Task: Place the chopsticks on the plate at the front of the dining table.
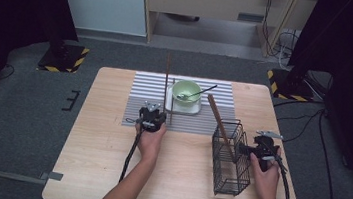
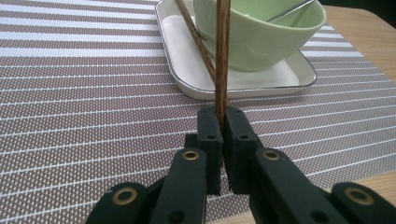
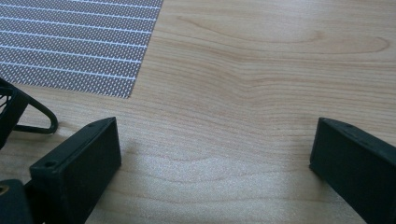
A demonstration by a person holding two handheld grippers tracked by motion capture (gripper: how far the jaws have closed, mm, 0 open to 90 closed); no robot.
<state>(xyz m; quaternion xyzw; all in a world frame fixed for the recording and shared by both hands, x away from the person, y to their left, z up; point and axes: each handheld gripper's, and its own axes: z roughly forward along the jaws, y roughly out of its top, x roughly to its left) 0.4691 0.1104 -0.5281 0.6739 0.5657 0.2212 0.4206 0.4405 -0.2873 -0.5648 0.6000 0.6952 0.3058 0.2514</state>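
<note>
**Left claw clamps a chopstick**

Near right, the right claw (image 3: 215, 154) stands apart above bare desk (image 3: 261, 70), beside the wire basket (image 1: 230, 158). The left claw (image 2: 223, 135) is clamped on an upright chopstick (image 2: 222, 56) over the striped mat (image 2: 84, 93). Just beyond, a second chopstick (image 2: 196, 39) leans on the white tray (image 2: 187, 60) holding the green bowl (image 2: 261, 42).

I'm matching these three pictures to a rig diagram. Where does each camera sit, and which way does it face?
High view: above the person's side, facing forward and down on the table; both forearms, left gripper, right gripper.
Left gripper view: rides that gripper, looking along jaws shut on a chopstick toward the green bowl.
Right gripper view: looks down past open jaws at bare wood.
High and left views share bowl, tray and striped mat.
</note>
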